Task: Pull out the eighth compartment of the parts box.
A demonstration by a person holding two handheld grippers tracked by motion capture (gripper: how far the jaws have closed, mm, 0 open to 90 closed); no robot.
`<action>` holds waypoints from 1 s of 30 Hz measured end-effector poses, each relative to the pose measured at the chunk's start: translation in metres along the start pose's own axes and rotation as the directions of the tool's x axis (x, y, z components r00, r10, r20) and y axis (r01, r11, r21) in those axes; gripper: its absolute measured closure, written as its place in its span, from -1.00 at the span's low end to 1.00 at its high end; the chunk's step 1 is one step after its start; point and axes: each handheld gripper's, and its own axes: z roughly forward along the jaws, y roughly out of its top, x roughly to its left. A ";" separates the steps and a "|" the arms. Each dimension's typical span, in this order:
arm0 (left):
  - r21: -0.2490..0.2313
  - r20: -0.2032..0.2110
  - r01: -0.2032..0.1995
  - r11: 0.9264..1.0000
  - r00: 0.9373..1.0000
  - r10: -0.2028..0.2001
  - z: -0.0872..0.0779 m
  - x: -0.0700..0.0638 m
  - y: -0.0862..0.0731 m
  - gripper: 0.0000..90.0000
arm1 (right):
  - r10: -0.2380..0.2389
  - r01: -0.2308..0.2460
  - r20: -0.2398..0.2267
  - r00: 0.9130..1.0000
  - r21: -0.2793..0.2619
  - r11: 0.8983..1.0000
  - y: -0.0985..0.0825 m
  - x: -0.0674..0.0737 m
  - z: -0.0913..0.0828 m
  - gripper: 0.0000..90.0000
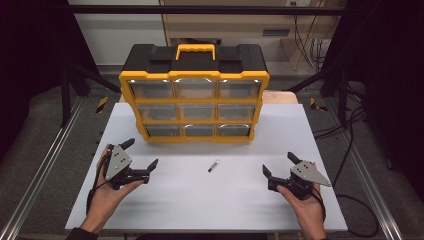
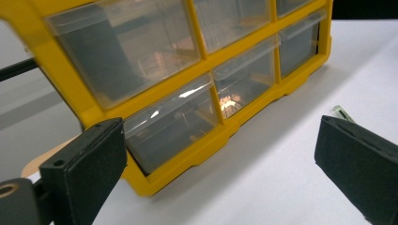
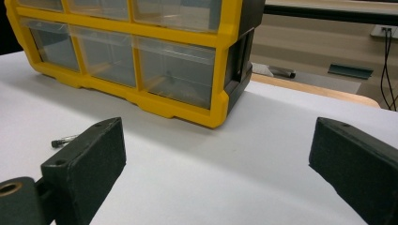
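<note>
A yellow and black drawer organizer with clear drawers stands at the back middle of the white table; its drawers look closed. A small clear tube with a dark end lies on the table in front of it. My left gripper is held low at the left, jaws wide open and empty, aimed at the organizer; the small tube peeks above its right jaw. My right gripper sits at the right, also open and empty, facing the organizer, with the small tube left of its left jaw.
The table's far edge shows a wooden board behind the organizer. Metal frame rails run along both sides of the table, and cables trail on the floor at the right.
</note>
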 end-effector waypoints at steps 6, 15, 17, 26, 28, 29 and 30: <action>0.026 0.010 -0.051 0.998 0.999 0.050 0.013 -0.008 0.002 -0.93 | -0.005 0.005 0.005 1.000 0.000 1.000 0.000 0.000 0.000 -0.89; 0.063 0.027 -0.163 0.985 0.987 0.161 0.031 -0.021 0.015 -0.89 | -0.012 0.012 0.001 1.000 0.009 1.000 0.000 0.002 0.001 -0.89; 0.065 0.031 -0.174 0.983 0.984 0.173 0.033 -0.022 0.017 -0.89 | -0.011 0.011 0.002 1.000 0.010 1.000 0.000 0.001 0.001 -0.89; 0.091 0.030 -0.282 0.955 0.959 0.280 0.052 -0.028 0.038 -0.88 | -0.011 0.011 0.001 1.000 0.007 1.000 0.000 0.001 0.001 -0.89; 0.096 0.029 -0.300 0.949 0.954 0.299 0.055 -0.030 0.041 -0.88 | -0.014 0.014 -0.001 1.000 0.009 1.000 0.000 0.001 0.001 -0.88; 0.098 0.031 -0.308 0.946 0.951 0.306 0.057 -0.031 0.043 -0.88 | -0.012 0.012 -0.001 1.000 0.010 1.000 0.000 0.001 0.001 -0.88; 0.098 0.031 -0.308 0.946 0.951 0.306 0.057 -0.031 0.043 -0.87 | -0.012 0.012 -0.001 1.000 0.010 1.000 0.000 0.001 0.001 -0.88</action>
